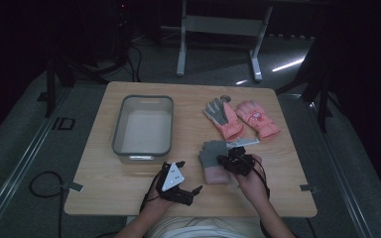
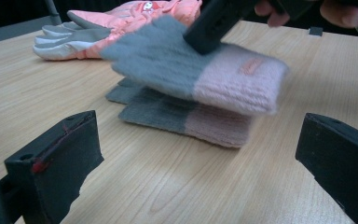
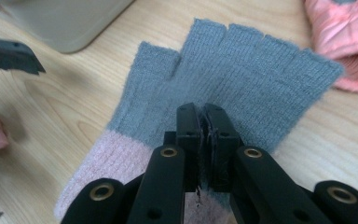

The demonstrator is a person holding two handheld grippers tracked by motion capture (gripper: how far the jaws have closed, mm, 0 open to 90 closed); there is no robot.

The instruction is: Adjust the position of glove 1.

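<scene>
R gripper (image 3: 204, 122) fingers clamped on upper grey-pink knit glove (image 2: 200, 74), held just above its mate (image 2: 186, 122) on bench (image 2: 177, 186). L gripper (image 2: 196, 158) fingers apart, empty, glove pair ahead. Judgement: stacking nearly done; release pending. Bin (image 1: 143, 125) unfilled.

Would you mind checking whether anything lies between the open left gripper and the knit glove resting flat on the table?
Nothing visible does. Bare table runs from the left gripper to the lower knit glove; the second knit glove, pinched by the right gripper, hangs above it.
</scene>
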